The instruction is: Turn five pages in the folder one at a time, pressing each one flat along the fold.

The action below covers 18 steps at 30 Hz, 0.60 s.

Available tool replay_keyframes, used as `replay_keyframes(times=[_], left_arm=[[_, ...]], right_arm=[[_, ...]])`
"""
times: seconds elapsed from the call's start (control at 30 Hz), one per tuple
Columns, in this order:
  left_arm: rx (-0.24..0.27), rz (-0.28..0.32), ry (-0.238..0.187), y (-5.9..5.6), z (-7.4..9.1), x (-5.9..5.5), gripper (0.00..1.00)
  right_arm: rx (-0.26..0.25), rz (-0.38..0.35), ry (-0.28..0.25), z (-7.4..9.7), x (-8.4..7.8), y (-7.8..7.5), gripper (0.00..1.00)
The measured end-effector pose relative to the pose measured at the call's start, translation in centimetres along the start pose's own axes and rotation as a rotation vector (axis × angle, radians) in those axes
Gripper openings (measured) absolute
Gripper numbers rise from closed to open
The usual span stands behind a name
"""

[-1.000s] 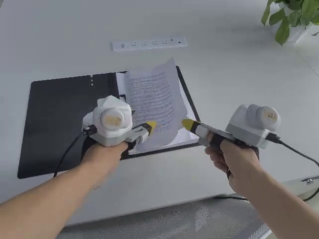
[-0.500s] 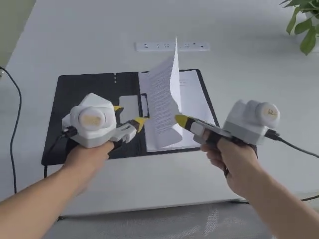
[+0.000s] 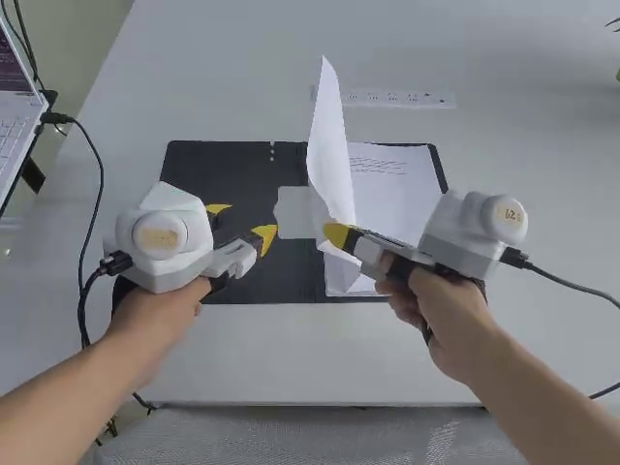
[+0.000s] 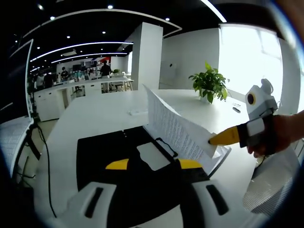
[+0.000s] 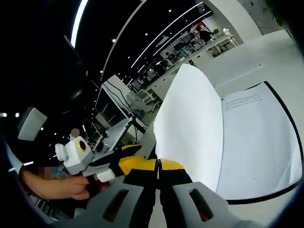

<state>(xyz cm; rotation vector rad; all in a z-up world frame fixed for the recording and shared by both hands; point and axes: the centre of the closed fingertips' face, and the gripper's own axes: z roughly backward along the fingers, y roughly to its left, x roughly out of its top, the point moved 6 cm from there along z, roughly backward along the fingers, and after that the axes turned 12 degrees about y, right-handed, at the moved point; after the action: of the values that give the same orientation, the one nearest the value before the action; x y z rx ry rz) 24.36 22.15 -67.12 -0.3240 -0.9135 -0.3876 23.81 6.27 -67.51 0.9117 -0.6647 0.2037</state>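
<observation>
The page (image 3: 329,145) stands nearly on edge in the centre of the head view, rising from the fold of the open black folder (image 3: 218,179) and curling a little at its top corner. It is one thin printed sheet, so I judge it light, limp and easy to crease or tear. The best hold is a shallow pinch at the free lower edge, away from the binding, with support as it swings over.

That is about where the right gripper (image 3: 334,234) has it. In the right gripper view its jaws are closed together on the sheet's near edge (image 5: 190,128). The left gripper (image 3: 242,223) hovers at centre left over the folder's bare black cover, with its yellow tips apart and nothing between them. It looks well placed to press the sheet flat along the fold once it lands.

The remaining pages (image 3: 397,189) lie flat to the right of centre. The folder rests on a white table (image 3: 542,145), with a power strip (image 3: 387,97) above it and a laptop (image 3: 15,107) at the upper left edge.
</observation>
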Motion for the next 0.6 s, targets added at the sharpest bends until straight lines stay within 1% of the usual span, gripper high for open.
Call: replay_keyframes(times=[0.03, 0.1, 0.13, 0.27, 0.4, 0.43, 0.5, 0.57, 0.6], left_arm=[[0.011, 0.001, 0.003, 0.4, 0.3, -0.1, 0.36], [0.015, 0.017, -0.002, 1.1, 0.8, -0.4, 0.36], [0.031, 0.016, 0.000, 1.5, 1.1, -0.6, 0.36], [0.050, 0.032, 0.002, 2.6, 1.9, -1.1, 0.36], [0.061, 0.039, -0.003, 3.2, 2.4, -1.4, 0.36], [0.062, 0.044, -0.002, 3.3, 2.6, -1.5, 0.36], [0.068, 0.049, -0.004, 3.6, 2.8, -1.6, 0.35], [0.072, 0.054, -0.001, 3.9, 2.9, -1.8, 0.36], [0.072, 0.055, -0.003, 4.0, 3.0, -1.9, 0.35]], right_arm=[[0.007, -0.003, 0.007, -0.5, -0.2, 0.2, 0.00], [0.008, 0.004, 0.018, -1.1, -0.4, 0.4, 0.00], [0.014, -0.001, 0.023, -1.4, -0.5, 0.5, 0.00], [0.028, 0.002, 0.048, -2.8, -1.2, 1.0, 0.00], [0.033, 0.001, 0.073, -3.9, -1.8, 1.2, 0.00], [0.030, 0.003, 0.088, -4.3, -2.1, 1.2, 0.00], [0.029, 0.003, 0.101, -5.0, -2.4, 1.2, 0.00], [0.014, 0.003, 0.118, -5.8, -2.9, 0.9, 0.00], [0.015, -0.002, 0.122, -6.1, -3.0, 0.9, 0.00]])
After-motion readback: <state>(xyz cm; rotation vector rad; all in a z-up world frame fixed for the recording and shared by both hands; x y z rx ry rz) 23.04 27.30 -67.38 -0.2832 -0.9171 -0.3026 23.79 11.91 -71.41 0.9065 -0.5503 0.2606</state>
